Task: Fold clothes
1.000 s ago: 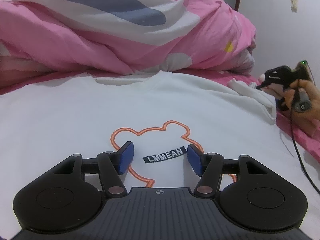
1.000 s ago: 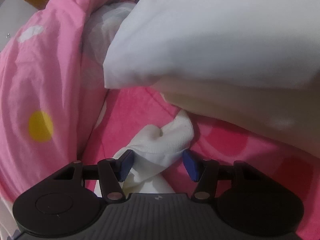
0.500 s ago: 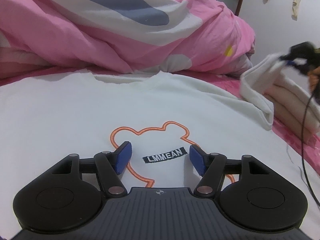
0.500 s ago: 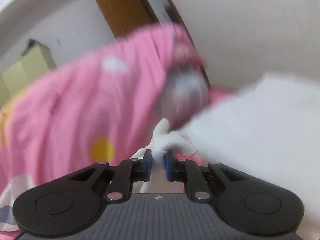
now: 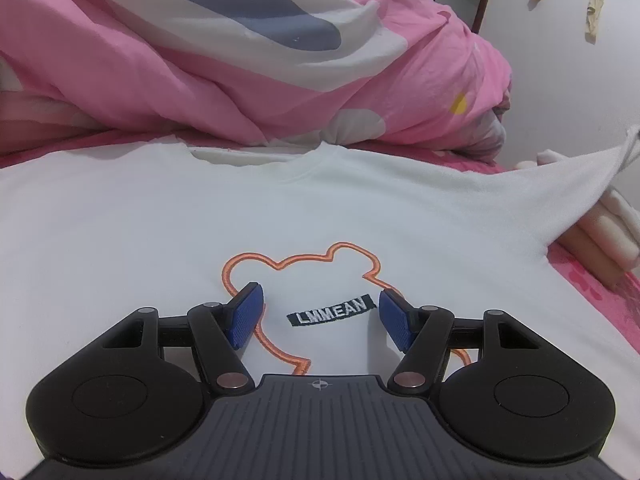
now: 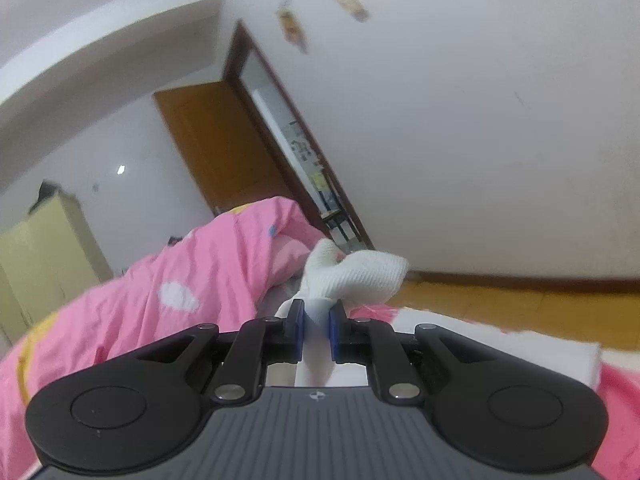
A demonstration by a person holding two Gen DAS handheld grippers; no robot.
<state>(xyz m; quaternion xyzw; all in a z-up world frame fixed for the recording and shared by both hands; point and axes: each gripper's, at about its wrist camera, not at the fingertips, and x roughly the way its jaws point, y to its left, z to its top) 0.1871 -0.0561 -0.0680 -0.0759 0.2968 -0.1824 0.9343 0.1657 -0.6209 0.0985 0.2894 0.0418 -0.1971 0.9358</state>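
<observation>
Cotton knit, soft and light: the white T-shirt (image 5: 168,232) lies face up on the pink bed (image 5: 592,280), collar toward the heaped pink duvet (image 5: 200,60), and it should drape and stretch rather than hold shape. The right gripper (image 6: 316,326) is pinched tight on the bunched sleeve end (image 6: 360,272), lifting it. A seam or hem seems the surest hold. The left gripper (image 5: 318,322) hangs parted over the bear outline (image 5: 304,258), gripping nothing.
</observation>
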